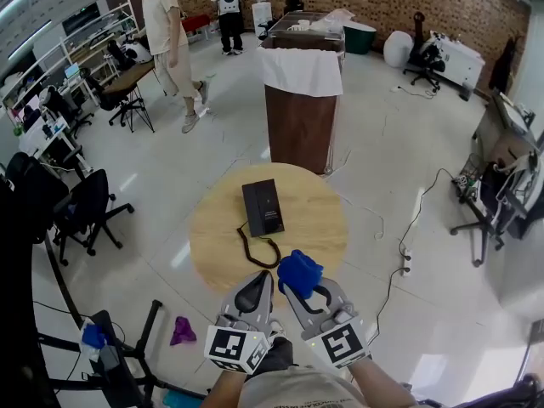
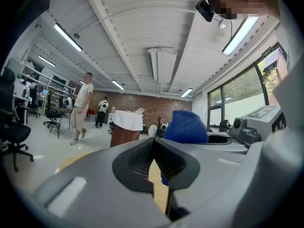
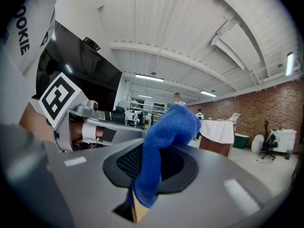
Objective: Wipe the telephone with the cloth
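One cloth point(image 3: 166, 137) between right fingers point(image 3: 223, 182)

One round tabletop point(image 1: 327, 219) carries one black telephone point(image 1: 263, 207) with one coiled cord point(image 1: 255, 249). There are two grippers, the left gripper point(image 1: 260, 279) and the right gripper point(image 1: 302, 287), each with one marker cube, and a single blue cloth point(image 1: 299, 270). On the floor there are two people, a nearer person point(image 1: 170, 45) and a farther person point(image 1: 228, 7), one brown stand point(image 1: 299, 126) draped in white, and one purple rag point(image 1: 182, 331).
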`<act>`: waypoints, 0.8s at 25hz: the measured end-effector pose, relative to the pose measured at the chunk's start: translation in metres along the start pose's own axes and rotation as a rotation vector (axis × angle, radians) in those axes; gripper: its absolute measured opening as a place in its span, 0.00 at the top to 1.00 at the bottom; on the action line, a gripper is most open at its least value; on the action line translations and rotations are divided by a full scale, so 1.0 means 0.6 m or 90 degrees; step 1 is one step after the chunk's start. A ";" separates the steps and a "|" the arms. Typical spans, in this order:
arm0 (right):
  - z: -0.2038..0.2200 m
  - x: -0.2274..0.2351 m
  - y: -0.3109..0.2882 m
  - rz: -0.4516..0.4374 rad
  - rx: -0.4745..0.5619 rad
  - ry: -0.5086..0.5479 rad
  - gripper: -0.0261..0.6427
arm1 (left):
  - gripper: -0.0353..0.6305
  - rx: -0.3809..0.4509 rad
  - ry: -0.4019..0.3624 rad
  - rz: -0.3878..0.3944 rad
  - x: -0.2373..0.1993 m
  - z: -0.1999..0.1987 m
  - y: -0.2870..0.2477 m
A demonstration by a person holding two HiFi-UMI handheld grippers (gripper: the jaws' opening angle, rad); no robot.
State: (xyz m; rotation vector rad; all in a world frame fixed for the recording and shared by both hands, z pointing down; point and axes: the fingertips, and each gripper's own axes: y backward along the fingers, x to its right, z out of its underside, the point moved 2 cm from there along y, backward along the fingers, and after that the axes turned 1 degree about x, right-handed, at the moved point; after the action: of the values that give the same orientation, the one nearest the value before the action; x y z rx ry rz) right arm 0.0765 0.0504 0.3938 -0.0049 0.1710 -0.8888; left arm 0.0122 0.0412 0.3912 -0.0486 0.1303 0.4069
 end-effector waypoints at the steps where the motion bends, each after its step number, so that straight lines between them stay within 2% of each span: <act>1: -0.001 0.006 -0.012 0.001 -0.005 0.000 0.86 | 0.95 -0.001 0.000 0.002 -0.010 -0.001 -0.009; 20: 0.008 0.045 -0.223 0.025 -0.044 -0.005 0.86 | 0.95 -0.035 0.020 0.055 -0.192 0.000 -0.121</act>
State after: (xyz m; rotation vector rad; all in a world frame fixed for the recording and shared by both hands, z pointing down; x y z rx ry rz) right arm -0.0090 -0.0553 0.4045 -0.0688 0.1940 -0.8427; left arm -0.0637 -0.0703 0.4086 -0.1036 0.1520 0.4958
